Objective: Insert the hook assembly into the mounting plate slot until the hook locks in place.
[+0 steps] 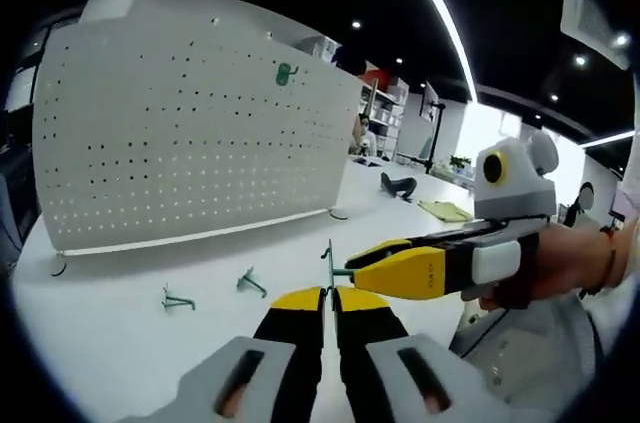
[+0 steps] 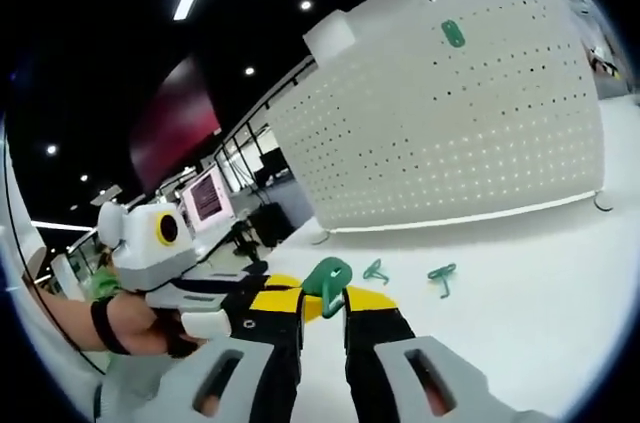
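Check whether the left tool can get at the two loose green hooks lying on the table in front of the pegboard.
Probably yes. The two hooks lie in the open on the table, ahead and left of the left tool, with nothing between. But its jaws are shut, apparently on another hook.

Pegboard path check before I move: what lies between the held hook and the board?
Two loose green hooks on bare white table, in the right gripper view.

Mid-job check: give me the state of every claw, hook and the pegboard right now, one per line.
Left claw: shut on green hook.
Right claw: shut on green hook.
Green hook: held between both claws, off the table.
Two loose hooks: lying on the table, untouched.
Pegboard: standing upright on the table.
Mounted hook: already hanging on the pegboard, high up.
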{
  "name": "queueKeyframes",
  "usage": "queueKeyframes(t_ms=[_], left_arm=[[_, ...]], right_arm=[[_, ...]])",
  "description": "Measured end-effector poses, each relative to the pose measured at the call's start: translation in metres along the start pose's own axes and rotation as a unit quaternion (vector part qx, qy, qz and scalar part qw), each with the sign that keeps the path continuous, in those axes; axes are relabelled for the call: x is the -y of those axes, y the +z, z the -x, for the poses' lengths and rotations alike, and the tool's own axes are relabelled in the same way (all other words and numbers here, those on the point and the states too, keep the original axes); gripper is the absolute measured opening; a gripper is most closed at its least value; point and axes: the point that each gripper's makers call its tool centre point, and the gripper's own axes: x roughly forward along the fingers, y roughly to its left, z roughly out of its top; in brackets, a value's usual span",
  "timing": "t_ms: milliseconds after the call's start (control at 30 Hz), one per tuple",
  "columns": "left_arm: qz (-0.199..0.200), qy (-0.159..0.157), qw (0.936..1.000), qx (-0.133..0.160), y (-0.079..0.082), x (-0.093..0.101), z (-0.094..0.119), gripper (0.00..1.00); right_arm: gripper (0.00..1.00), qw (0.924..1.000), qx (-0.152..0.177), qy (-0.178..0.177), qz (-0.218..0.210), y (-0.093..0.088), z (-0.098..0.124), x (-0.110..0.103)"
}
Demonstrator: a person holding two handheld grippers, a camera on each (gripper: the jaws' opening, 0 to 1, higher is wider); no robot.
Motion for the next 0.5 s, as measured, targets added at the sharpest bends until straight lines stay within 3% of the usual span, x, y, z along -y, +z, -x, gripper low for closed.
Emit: queueKeyframes(t_ms=[333,500], left_arm=[[-0.007,0.001,0.9999,0.011,0.0006,0.0024,0.0009,0.04],[-0.001,0.002,0.9999,0.015,-0.0013,0.0023,0.0014,0.04]], right_arm=[[0.06,0.9993,0.001,-0.003,-0.037,-0.0003,0.0017,0.0014],[0.02,0.9969,0.005,0.017,-0.077,0.0014,0.0016,-0.0066]])
